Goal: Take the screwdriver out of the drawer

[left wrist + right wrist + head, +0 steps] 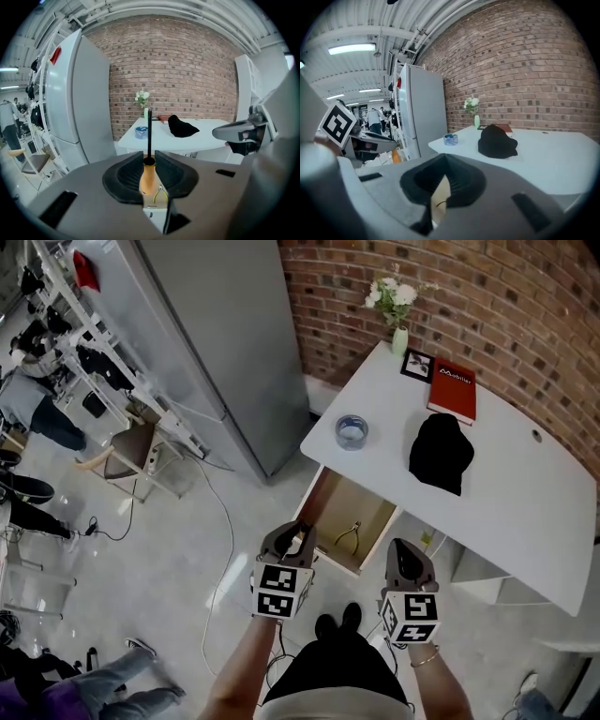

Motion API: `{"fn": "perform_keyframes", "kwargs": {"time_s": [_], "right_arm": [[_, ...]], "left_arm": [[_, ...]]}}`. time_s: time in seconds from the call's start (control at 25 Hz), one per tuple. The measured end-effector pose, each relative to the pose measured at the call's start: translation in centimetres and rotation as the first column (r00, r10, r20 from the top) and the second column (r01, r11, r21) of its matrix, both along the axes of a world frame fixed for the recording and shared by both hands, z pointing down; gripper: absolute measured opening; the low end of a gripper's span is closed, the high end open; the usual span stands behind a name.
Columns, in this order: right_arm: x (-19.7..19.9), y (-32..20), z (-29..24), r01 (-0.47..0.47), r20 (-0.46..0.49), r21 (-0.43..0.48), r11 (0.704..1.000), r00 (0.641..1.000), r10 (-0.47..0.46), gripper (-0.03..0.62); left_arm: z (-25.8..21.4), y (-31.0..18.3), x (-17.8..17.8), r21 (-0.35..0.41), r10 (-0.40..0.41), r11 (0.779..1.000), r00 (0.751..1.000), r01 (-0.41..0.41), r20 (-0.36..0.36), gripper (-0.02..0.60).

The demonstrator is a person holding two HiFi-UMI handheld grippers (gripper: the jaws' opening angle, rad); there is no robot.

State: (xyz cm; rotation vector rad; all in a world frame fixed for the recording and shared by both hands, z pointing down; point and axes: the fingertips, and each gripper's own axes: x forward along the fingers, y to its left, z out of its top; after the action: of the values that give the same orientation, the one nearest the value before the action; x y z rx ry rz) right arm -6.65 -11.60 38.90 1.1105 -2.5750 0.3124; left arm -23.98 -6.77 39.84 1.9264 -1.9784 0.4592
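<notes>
My left gripper (292, 538) (149, 165) is shut on the screwdriver (148, 179), which has an orange handle and a black shaft that stands up past the jaws. It hangs above the open wooden drawer (330, 504) under the white table (511, 512). Yellow-handled pliers (350, 535) (161, 193) lie in the drawer. To the right my right gripper (405, 557) (440, 161) hovers at the same height. Its pads meet at the tips with nothing between them. The drawer (440, 197) shows below them.
On the table lie a black cap (441, 454), a blue tape roll (352, 431), a red book (453, 390), a small picture frame (417, 365) and a vase of flowers (398, 334). A grey fridge (225, 343) stands left, the brick wall behind.
</notes>
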Motion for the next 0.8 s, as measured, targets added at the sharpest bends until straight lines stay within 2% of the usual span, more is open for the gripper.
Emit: {"fn": "perform_keyframes", "kwargs": {"time_s": [0.56, 0.8], "right_arm": [[-1.4, 1.5, -1.9, 0.077, -0.031, 0.038, 0.996, 0.997, -0.076, 0.002], [-1.8, 1.7, -2.2, 0.078, -0.032, 0.046, 0.996, 0.997, -0.076, 0.002]], "left_arm": [[-2.9, 4.3, -1.9, 0.061, -0.087, 0.994, 0.996, 0.088, -0.014, 0.067], [-3.0, 5.6, -2.5, 0.07, -0.109, 0.991, 0.994, 0.111, -0.025, 0.067]]}}
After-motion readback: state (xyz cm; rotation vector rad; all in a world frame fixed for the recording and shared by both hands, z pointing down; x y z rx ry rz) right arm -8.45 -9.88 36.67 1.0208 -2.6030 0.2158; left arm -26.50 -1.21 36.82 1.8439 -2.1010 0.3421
